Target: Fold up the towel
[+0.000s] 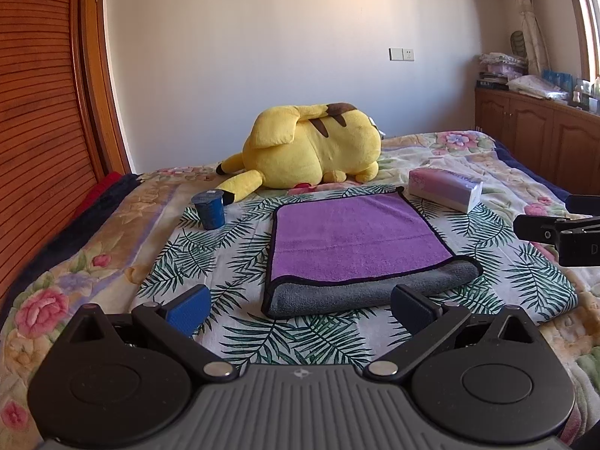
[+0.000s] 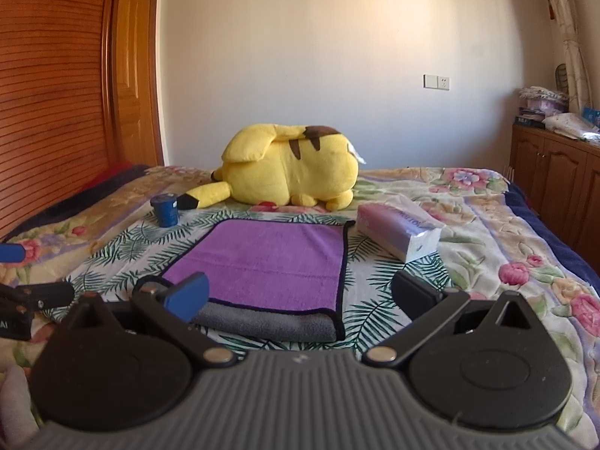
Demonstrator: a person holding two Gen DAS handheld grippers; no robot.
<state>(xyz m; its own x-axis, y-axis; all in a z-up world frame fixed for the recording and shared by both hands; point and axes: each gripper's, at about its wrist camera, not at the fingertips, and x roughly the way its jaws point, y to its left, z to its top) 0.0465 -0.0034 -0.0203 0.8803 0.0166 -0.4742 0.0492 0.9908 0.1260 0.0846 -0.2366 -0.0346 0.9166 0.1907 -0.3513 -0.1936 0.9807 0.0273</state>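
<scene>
both claws, left claw point(image 1: 300, 309) and right claw point(image 2: 300, 296), gape wide and empty just short of the folded towel point(image 1: 356, 240).

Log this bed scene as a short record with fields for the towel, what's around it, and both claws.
towel: purple terry towel with grey underside and black trim, folded once, fold edge nearest the cameras, flat on the palm-leaf print cloth
left of towel: dark blue plastic cup, upright
right of towel: pink-and-white tissue pack
behind towel: yellow plush toy, lying on the floral bedspread
left claw: open, empty, just short of the towel
right claw: open, empty
</scene>
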